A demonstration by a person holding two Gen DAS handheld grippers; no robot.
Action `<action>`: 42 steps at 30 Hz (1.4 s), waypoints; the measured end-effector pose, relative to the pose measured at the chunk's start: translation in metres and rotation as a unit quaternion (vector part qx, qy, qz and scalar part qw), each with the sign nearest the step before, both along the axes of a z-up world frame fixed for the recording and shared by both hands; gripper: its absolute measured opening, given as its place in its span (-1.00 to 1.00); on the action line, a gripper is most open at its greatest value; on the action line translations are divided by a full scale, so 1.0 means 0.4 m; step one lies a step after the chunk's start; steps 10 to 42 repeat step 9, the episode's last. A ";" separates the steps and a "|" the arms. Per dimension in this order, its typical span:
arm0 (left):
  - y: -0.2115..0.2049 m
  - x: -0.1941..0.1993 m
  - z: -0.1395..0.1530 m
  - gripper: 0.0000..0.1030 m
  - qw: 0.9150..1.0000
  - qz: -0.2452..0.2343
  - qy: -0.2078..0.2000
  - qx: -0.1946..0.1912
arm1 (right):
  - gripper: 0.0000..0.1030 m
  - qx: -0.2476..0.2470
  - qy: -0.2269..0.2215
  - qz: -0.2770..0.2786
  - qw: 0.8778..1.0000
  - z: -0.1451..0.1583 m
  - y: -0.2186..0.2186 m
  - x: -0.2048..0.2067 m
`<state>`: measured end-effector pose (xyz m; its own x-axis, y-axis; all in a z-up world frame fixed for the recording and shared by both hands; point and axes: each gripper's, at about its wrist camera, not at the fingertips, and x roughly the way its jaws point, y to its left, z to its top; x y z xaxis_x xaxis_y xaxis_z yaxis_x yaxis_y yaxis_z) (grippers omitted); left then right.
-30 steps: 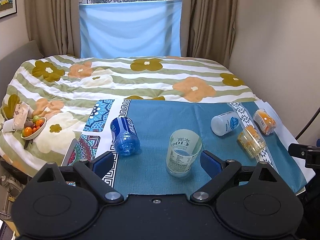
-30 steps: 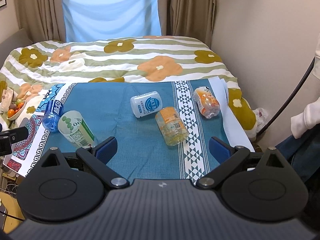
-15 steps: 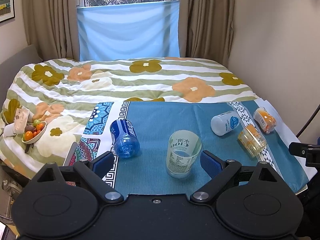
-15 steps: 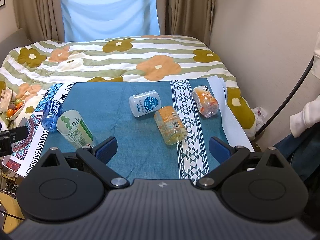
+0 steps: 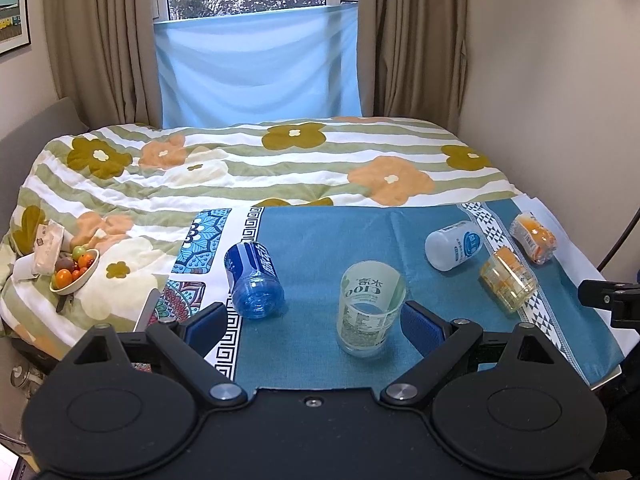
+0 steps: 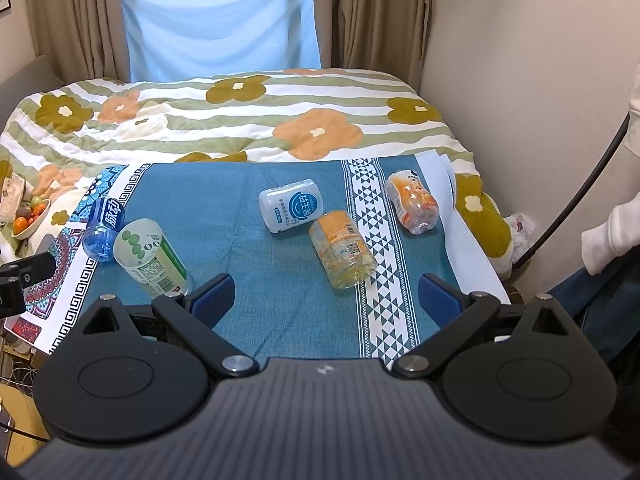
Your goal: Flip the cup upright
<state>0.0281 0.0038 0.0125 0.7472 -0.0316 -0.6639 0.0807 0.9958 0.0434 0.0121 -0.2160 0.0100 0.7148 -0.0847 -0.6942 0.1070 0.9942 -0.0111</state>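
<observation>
Blue cloth (image 5: 320, 248) on the bed carries five toppled cups — both jaws gape empty; at lower centre, the green-labelled clear plastic cup (image 5: 370, 312) needs gripping and righting.

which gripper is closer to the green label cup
Left. The left gripper is open with the green label cup lying just ahead, near its right finger. The right gripper is also open, and the cup lies off to its left.
</observation>
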 end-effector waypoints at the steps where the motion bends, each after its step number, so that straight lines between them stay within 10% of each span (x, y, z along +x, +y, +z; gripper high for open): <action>1: 0.000 -0.001 0.001 0.86 1.000 -0.001 -0.001 0.000 | 1.00 0.000 0.000 0.000 1.000 0.000 0.000 0.000; 42: -0.001 -0.010 0.004 0.86 1.000 -0.004 -0.007 -0.002 | 1.00 0.000 0.000 0.000 1.000 0.001 0.000 0.000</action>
